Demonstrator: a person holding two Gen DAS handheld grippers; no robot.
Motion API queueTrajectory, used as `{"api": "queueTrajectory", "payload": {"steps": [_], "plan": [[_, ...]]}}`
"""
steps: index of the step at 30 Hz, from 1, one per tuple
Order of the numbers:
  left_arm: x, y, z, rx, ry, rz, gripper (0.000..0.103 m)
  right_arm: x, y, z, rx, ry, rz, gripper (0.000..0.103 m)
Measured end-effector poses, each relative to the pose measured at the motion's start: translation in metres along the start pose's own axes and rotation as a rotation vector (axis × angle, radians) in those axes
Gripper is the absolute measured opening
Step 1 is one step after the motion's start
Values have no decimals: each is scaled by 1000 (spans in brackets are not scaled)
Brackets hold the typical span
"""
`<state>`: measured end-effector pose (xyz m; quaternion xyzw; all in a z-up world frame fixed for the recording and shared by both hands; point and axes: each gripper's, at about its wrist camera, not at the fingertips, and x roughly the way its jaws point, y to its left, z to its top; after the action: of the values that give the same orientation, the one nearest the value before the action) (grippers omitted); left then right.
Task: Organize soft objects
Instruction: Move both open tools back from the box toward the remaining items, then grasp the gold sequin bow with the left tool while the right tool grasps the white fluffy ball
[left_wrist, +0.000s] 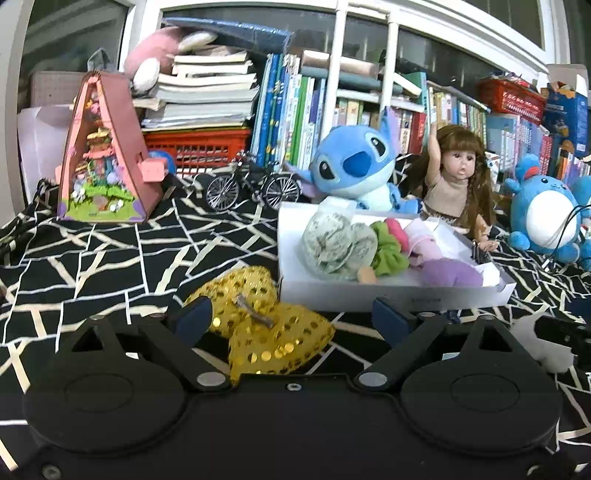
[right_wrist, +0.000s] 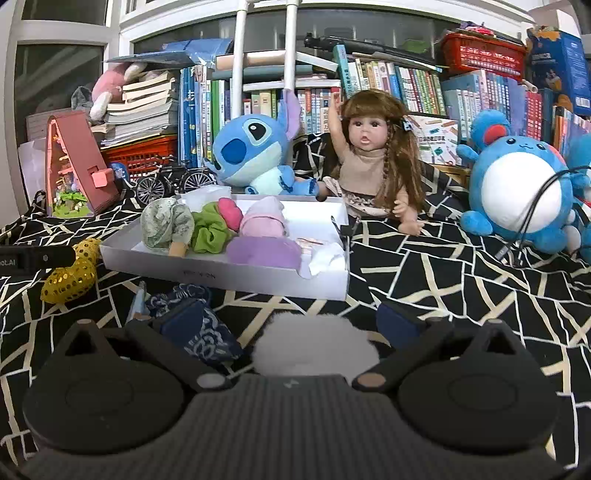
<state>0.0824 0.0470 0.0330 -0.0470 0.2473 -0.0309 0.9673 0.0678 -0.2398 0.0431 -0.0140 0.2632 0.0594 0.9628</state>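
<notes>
Now left hand-held gripper (left_wrist: 290, 317) released, gold sequin bow (left_wrist: 258, 325) on black patterned cloth (left_wrist: 110, 258) between its jaws. Right hand-held gripper (right_wrist: 291, 325) released over white fluffy puff (right_wrist: 314, 343), beside white box (right_wrist: 229, 273).

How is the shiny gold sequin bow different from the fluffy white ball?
The gold sequin bow is glittery yellow with two lobes and a knot; the fluffy white ball is plain, round and fuzzy. The bow lies between the left gripper's open fingers, the ball between the right gripper's. Both rest on the black patterned cloth, outside the white tray.
</notes>
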Motion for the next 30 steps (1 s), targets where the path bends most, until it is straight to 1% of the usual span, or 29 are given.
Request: {"api": "queueTrajectory", "payload": {"steps": [5,11,19,24,30], "plan": [[6,-2,-7,12,9,22,93,-1,-2,-10,11,-11,-22,103],[13,-2,-15,-11,12,42,93,0,-4,-20,21,-28,-52,103],[25,-1,-19,-47,52,67,93,8,-6,-27,36,-4,-67,103],[33,2,-20,-72,92,81,93,12,-11,-27,75,22,-61,103],[37,5,-20,-88,113,92,93,18,-16,-28,113,62,-57,103]]}}
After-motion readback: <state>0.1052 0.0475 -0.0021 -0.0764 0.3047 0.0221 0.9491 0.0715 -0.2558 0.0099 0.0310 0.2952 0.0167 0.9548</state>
